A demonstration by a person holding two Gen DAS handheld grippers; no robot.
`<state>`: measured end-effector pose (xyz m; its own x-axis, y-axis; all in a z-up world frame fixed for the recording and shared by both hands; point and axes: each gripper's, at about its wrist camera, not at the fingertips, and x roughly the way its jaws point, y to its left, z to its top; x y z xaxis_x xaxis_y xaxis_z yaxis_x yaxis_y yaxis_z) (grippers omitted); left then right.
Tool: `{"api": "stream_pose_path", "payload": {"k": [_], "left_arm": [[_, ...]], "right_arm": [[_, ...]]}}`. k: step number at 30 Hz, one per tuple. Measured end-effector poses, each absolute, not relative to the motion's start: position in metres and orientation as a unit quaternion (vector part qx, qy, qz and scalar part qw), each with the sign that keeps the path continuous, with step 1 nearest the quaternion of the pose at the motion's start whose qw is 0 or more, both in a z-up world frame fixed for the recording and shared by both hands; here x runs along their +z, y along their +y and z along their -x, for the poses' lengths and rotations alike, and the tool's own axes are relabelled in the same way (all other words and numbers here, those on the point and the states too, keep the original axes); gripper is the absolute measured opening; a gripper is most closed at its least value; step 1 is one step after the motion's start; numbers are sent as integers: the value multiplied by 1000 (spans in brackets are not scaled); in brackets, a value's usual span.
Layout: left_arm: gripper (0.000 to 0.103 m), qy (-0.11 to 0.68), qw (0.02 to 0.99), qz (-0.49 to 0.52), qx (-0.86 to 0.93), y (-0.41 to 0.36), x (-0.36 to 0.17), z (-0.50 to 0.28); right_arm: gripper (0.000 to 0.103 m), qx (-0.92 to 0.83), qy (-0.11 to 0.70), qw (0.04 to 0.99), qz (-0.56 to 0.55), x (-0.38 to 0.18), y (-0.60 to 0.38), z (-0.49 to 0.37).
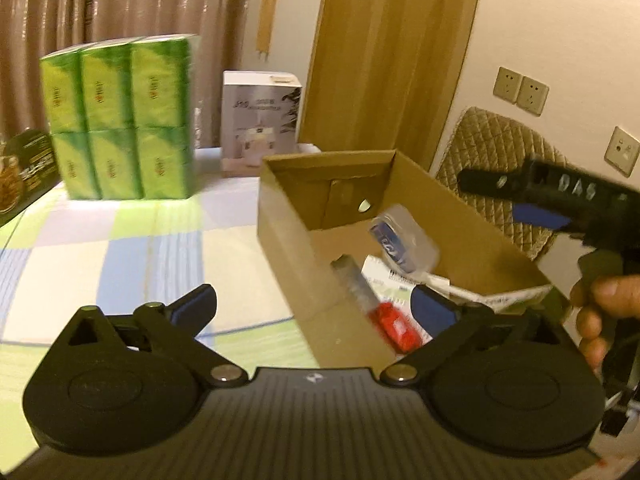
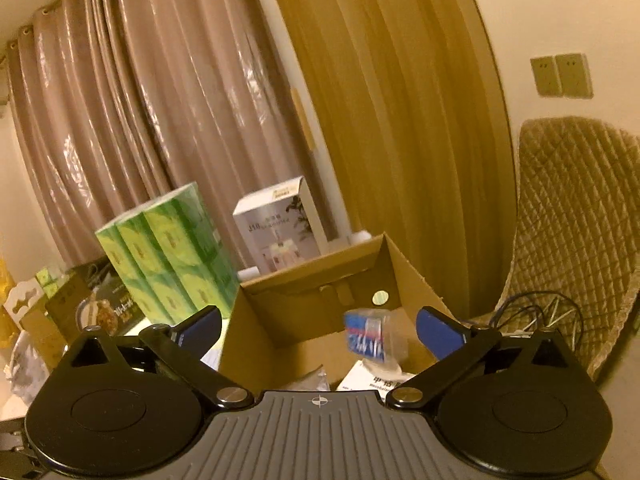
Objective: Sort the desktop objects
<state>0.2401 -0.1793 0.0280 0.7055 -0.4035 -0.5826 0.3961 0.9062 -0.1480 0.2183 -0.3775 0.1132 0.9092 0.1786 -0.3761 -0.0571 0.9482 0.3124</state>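
Left gripper [image 1: 314,308] is hovering with jaws spread wide, gripping nothing. Just ahead and to its right, the cardboard box [image 1: 288,240] is holding a red-capped tube [image 1: 376,308], a clear blue-labelled case [image 1: 404,240] and papers. Right gripper [image 2: 320,330] is also gaping wide, empty, poised over the same box.
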Motion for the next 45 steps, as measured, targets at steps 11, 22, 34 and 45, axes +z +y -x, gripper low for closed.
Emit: {"api": "stream_pose_path", "payload": {"k": [11,22,34,45], "left_arm": [[102,352,914,38,-199,-160,45,-175],[102,346,918,25,-192,-167,80,-91],[102,335,925,49,-172,-161,103,-30],[102,335,925,52,-172,-162,106,-15]], "right_arm": [[101,53,223,967,-109,147,-370,-122],[101,47,280,958,-48,165,-367,-33],[101,53,282,958,-21,178,-362,28],[101,48,276,959,-37,183,-369,45]]}}
